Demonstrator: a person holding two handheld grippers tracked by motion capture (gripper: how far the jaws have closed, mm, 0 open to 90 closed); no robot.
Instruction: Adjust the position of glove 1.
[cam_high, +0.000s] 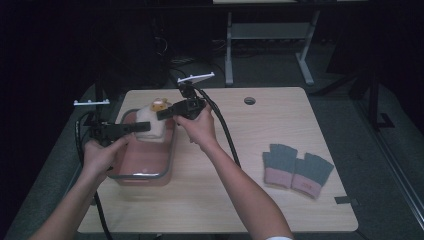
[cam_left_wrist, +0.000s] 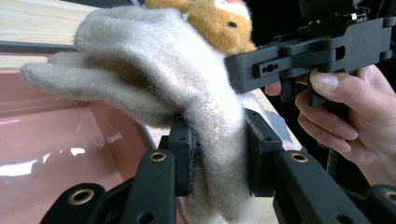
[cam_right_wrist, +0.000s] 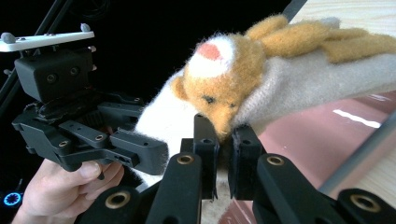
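Note:
A cream woolly glove (cam_high: 151, 125) with an orange toy animal face (cam_high: 159, 105) sewn on it hangs over a pink tub (cam_high: 145, 176). Both grippers hold it. My left gripper (cam_high: 138, 128) comes in from the left, and its pads are shut on the glove's cuff (cam_left_wrist: 219, 144), with the glove's fingers (cam_left_wrist: 116, 70) drooping to the left. My right gripper (cam_high: 163, 114) is shut on the glove's edge just under the animal face (cam_right_wrist: 223, 154). In the right gripper view the left gripper (cam_right_wrist: 156, 156) presses against the white cuff. The right gripper (cam_left_wrist: 231, 70) meets the glove beside the animal (cam_left_wrist: 219, 23).
A pair of grey gloves with pink cuffs (cam_high: 296, 170) lies on the right of the wooden table (cam_high: 250, 150). A cable hole (cam_high: 249, 100) sits near the far edge. Both grippers' cables trail back across the table. Beyond the table stand desk legs on a dark floor.

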